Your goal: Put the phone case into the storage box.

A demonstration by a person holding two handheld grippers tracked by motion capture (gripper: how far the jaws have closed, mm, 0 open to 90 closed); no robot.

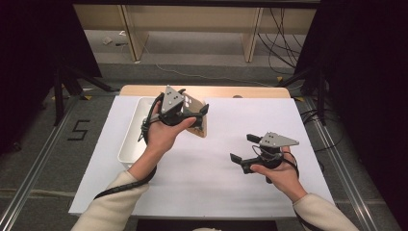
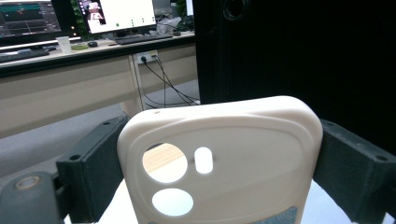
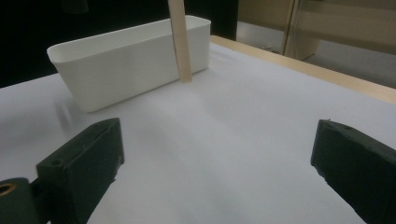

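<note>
Holding the phone case by its two side edges, the left gripper carries it above the table, just beside the white bin, and that narrow pinch is the likeliest trouble: the case looks like soft, smooth plastic, so a tilt of the wrist or a bump against the bin's wall could let it twist between the jaws or slide out. In the left gripper view the case stands upright between the two black jaws, camera holes toward the lens, its upper part rising above the jaw tips, so much of it hangs unsupported. In the right gripper view its thin edge hangs in front of the bin, lower end close over the white surface; lowering too fast could jam that end into the table. The right gripper sits well apart near the table's right side, jaws spread wide and holding nothing, too far off to steady the case if it slips.
</note>
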